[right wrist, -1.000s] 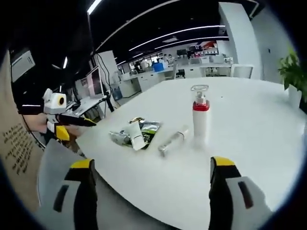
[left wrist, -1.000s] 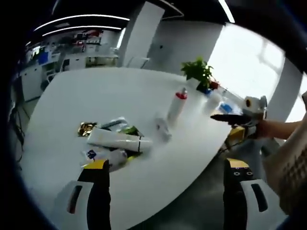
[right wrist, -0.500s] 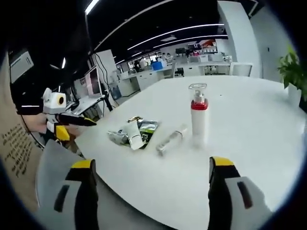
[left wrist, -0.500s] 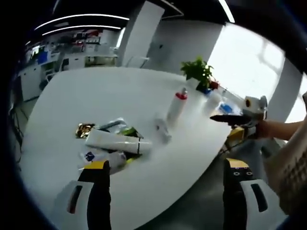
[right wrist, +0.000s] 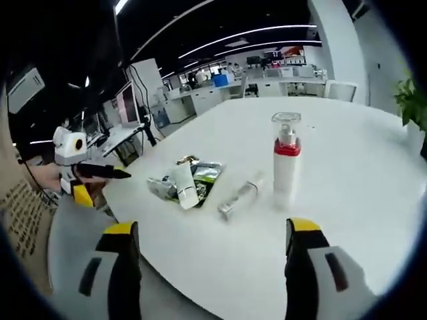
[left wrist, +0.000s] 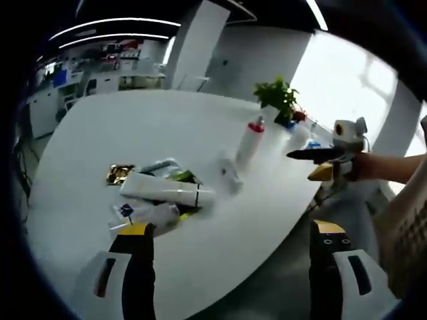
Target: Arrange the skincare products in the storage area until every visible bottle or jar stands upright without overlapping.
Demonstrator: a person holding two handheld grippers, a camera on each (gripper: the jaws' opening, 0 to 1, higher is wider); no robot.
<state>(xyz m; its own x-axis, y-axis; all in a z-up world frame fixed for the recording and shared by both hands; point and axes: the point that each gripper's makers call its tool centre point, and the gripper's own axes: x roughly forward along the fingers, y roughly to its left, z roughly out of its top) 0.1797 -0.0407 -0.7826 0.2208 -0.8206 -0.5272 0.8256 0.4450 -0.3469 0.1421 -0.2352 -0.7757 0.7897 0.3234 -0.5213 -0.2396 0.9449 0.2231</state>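
A white pump bottle with a red collar (left wrist: pixel 250 141) (right wrist: pixel 285 168) stands upright on the white table (left wrist: pixel 133 127) (right wrist: pixel 347 167). A slim clear bottle (left wrist: pixel 231 177) (right wrist: pixel 239 196) lies on its side beside it. A long white tube (left wrist: pixel 167 192) (right wrist: pixel 185 187) lies across a heap of sachets and small bottles (left wrist: pixel 143 215) (right wrist: pixel 193 179). My left gripper (left wrist: pixel 227 267) hangs open over the table's near edge, short of the heap. My right gripper (right wrist: pixel 210 263) is open too, near the edge in front of the pump bottle. Each gripper appears in the other's view (left wrist: pixel 319 155) (right wrist: pixel 100 172).
A potted green plant (left wrist: pixel 279 101) (right wrist: pixel 410 107) stands at the table's far side, with small bottles (left wrist: pixel 298 137) next to it. Office desks and monitors (right wrist: pixel 133 113) lie beyond the table. A person's arm (left wrist: pixel 393 170) reaches in from the right of the left gripper view.
Both views have shifted slightly with the hands. The right gripper has risen a little in the left gripper view. Nothing on the table has moved.
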